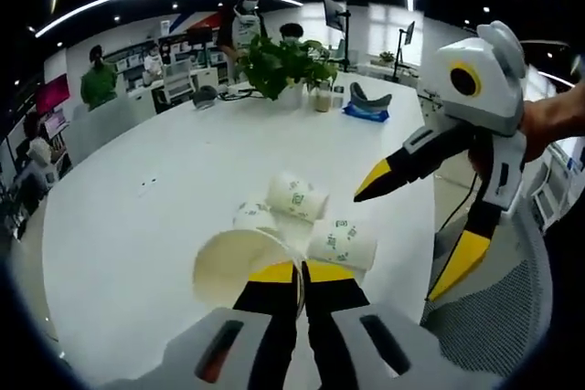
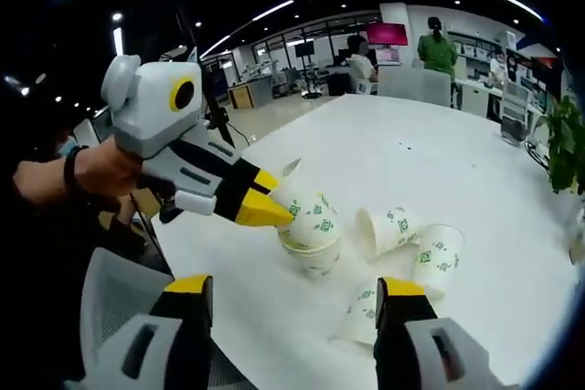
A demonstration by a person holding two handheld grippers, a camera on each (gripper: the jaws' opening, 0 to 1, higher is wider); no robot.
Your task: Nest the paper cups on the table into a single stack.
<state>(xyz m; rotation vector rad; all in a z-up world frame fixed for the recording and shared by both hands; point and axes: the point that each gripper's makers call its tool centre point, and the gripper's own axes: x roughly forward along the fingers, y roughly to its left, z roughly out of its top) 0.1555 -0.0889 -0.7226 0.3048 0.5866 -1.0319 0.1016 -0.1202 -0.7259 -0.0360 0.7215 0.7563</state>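
Left gripper [image 2: 274, 210], jaws pinching the rim of a held cup [image 2: 309, 230] that appears to sit nested in a second cup on the white table [image 2: 366, 148]; in the left gripper view the same cup [image 1: 239, 267] shows its open mouth between the closed yellow tips. Right gripper [image 2: 292, 303], jaws spread wide and empty, hovers near the table edge. Three loose cups [image 2: 388, 227] [image 2: 437, 258] [image 2: 364, 314] lie on their sides just beside the held cup.
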